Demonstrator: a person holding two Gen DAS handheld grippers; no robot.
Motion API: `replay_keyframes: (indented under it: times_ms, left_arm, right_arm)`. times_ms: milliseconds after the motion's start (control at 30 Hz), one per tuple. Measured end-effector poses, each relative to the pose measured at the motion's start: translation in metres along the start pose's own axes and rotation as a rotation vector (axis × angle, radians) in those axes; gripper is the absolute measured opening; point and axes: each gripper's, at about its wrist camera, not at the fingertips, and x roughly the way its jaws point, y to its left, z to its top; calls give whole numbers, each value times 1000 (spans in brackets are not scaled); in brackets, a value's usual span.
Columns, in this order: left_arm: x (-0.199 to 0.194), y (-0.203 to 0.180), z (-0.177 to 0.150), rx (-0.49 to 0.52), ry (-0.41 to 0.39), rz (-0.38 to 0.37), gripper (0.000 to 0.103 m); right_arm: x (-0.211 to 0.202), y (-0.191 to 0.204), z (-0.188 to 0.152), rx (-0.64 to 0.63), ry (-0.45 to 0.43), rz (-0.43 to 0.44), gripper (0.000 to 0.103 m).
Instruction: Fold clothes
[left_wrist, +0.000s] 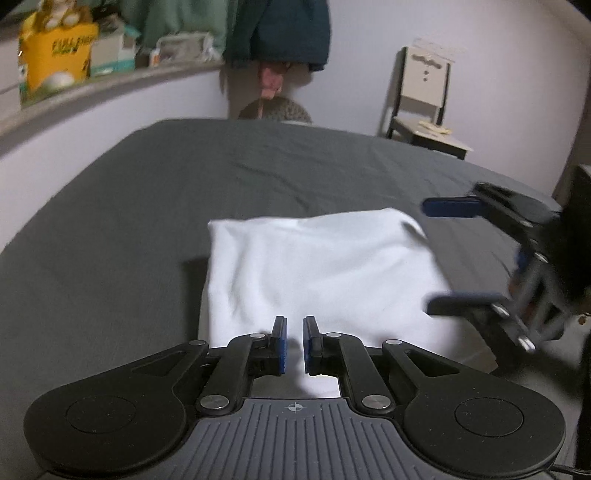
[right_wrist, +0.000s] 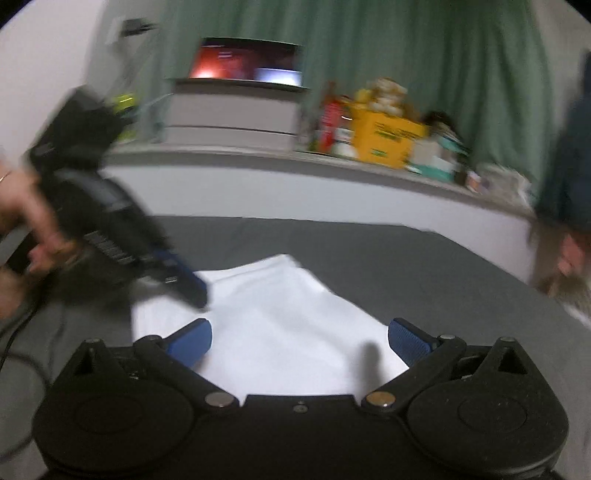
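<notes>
White garment (left_wrist: 317, 269) lies folded on the grey bed (left_wrist: 147, 192).
My left claw (left_wrist: 294, 345) is nearly closed, empty; right claw (right_wrist: 299, 341) spread. Soft, light, floppy cloth: I'd pinch an edge.

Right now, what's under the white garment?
The garment lies folded on the grey bedsheet, which shows all around it. Nothing else shows at its edges; whatever might sit between its layers or beneath it is covered.

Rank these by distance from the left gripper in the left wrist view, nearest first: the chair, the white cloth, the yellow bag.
From the left gripper:
1. White cloth, directly ahead on the bed.
2. Yellow bag, far left, on the ledge.
3. Chair, far right, by the wall.
The last two are too close to call.
</notes>
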Motion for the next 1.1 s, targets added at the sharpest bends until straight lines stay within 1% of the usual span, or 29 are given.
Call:
replay_keyframes:
  times_ms: [33, 67, 133, 200, 233, 367, 433, 467, 533, 567, 600, 633, 667, 733, 833, 933, 1000, 1100]
  left_arm:
    - [3, 0, -1, 2, 18, 0, 8]
    - [6, 0, -3, 3, 38, 4, 8]
    - [7, 3, -8, 7, 40, 4, 10]
    - [6, 6, -10, -3, 36, -5, 10]
    - [5, 8, -9, -15, 39, -3, 10]
    - [1, 13, -6, -65, 48, 10, 10]
    - [-3, 18, -5, -110, 38, 22, 11]
    - [-6, 23, -4, -145, 19, 19, 13]
    - [-10, 32, -5, -220, -12, 13, 31]
    - [-11, 37, -5, -265, -21, 11, 38]
    - [-11, 41, -5, -307, -24, 12, 56]
    - [-11, 44, -5, -345, -29, 15, 66]
    - [-13, 47, -5, -369, -37, 21, 75]
    - [-14, 50, -4, -399, -39, 36, 75]
    - [-15, 55, -4, -449, 4, 84, 75]
    - [-14, 70, -9, -593, 49, 81, 75]
    - [-12, 79, -18, -686, 78, 74, 75]
    - [-6, 88, -28, -774, 118, 55, 75]
  right_arm:
    - [7, -2, -2, 23, 23, -5, 103]
    - [14, -1, -5, 17, 44, -22, 103]
    - [26, 3, -11, -6, 80, -56, 103]
    - [29, 11, -14, -81, 92, -85, 103]
    - [30, 14, -15, -99, 96, -94, 103]
    - [24, 9, -11, -86, 104, -90, 103]
    - [17, 2, -9, -29, 104, -101, 103]
    - [13, -1, -8, -1, 105, -106, 103]
    - [5, -8, -6, 56, 105, -116, 103]
    - [2, -12, -5, 85, 105, -122, 103]
    - [-2, -15, -4, 113, 105, -127, 103]
    - [-6, -18, -3, 142, 105, -132, 103]
    - [-9, -22, -2, 170, 104, -137, 103]
    - [-17, -29, 0, 227, 104, -148, 103]
    - [-17, -43, -2, 316, 108, -148, 103]
    - [-14, -59, -7, 454, 122, -133, 103]
    - [-13, -72, -13, 591, 130, -108, 103]
    - [-9, -85, -24, 754, 153, -54, 103]
